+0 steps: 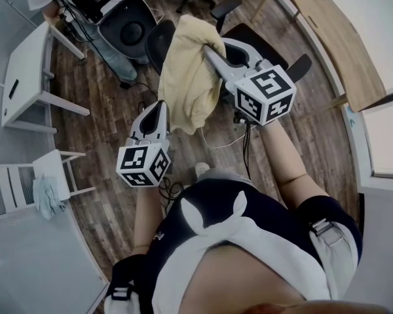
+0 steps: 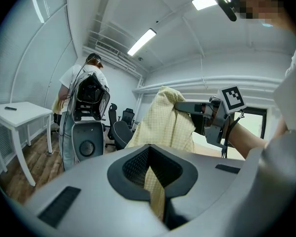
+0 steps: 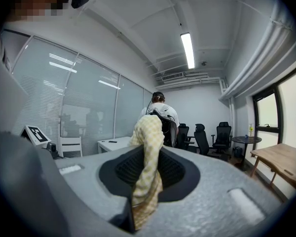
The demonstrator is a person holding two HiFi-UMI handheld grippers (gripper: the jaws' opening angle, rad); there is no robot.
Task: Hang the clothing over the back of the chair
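Yellow clothing, right hand-held gripper outstretched

A wood-plank floor carried everything. At the left stood a white table with one small dark object lying on its top. Nearer was a white slatted chair with a pale cloth on its seat. Farther off stood a grey machine and a black office chair. Loose cables lay on the boards. A wooden table stood at the right.
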